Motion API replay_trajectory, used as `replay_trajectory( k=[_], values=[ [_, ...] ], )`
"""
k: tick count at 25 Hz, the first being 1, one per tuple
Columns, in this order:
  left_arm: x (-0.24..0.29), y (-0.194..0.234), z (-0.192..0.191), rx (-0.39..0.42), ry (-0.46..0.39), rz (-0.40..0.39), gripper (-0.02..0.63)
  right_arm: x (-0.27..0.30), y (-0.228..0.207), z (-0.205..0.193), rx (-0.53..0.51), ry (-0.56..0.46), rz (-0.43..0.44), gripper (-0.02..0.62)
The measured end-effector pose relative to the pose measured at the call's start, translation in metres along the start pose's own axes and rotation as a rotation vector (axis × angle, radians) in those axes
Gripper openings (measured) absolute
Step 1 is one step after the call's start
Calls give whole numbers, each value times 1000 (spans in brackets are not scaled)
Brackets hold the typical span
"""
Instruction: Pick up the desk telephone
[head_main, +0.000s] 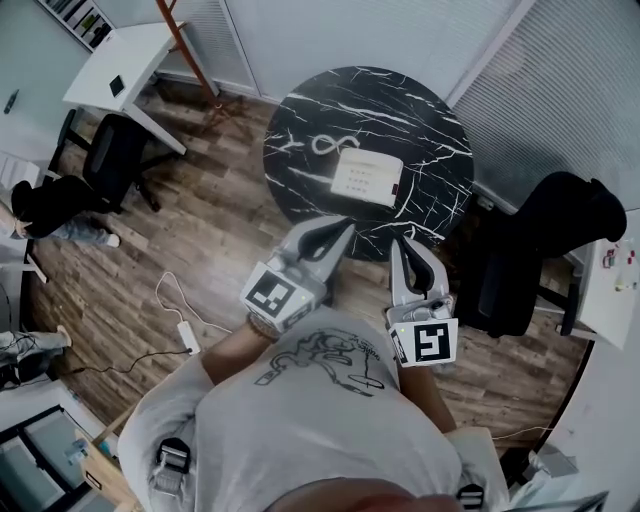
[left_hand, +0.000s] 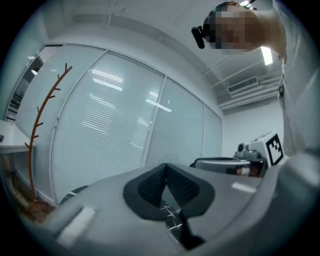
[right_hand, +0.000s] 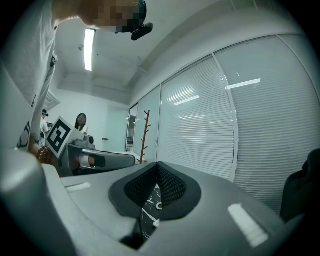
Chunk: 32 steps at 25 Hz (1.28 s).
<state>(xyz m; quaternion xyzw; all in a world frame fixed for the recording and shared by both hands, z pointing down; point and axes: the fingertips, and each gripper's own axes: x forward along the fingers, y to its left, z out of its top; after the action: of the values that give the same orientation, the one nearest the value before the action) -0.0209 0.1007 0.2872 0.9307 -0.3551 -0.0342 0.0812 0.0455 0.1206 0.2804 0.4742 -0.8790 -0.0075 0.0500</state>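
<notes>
A white desk telephone (head_main: 367, 177) with a coiled cord lies near the middle of the round black marble table (head_main: 300, 120). My left gripper (head_main: 345, 228) is shut and empty, its tip over the table's near edge, short of the phone. My right gripper (head_main: 403, 243) is shut too, beside it at the same edge, holding nothing. In the left gripper view the jaws (left_hand: 166, 167) meet at the tip, with a sliver of marble showing below. The right gripper view shows its jaws (right_hand: 157, 166) together, with marble and a loop of white cord behind them.
A black office chair (head_main: 540, 240) stands right of the table, another (head_main: 110, 160) at the left by a white desk (head_main: 120, 65). A white power strip (head_main: 187, 335) and cable lie on the wooden floor. A coat stand (left_hand: 37, 130) rises by the blinds.
</notes>
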Motion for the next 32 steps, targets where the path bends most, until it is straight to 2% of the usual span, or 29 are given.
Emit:
replay_trajectory(
  k=[6,10,15,27,32],
  values=[
    [33,59,11,-1,0,-20,2,64,-24,8,8,-2,-22,6],
    [53,97,16,-29,7,-24,2,103,-37,7,0,14,-28,6],
    [73,132,16,-30,15,-38,2,140,-53,2,12,28,-38,6],
    [110,157,6,-96,51,-44,2,172,-85,-8,59,51,-69,6],
    [117,155,1,-94,50,-46,2,172,-89,-19,51,77,-36,6]
  ],
)
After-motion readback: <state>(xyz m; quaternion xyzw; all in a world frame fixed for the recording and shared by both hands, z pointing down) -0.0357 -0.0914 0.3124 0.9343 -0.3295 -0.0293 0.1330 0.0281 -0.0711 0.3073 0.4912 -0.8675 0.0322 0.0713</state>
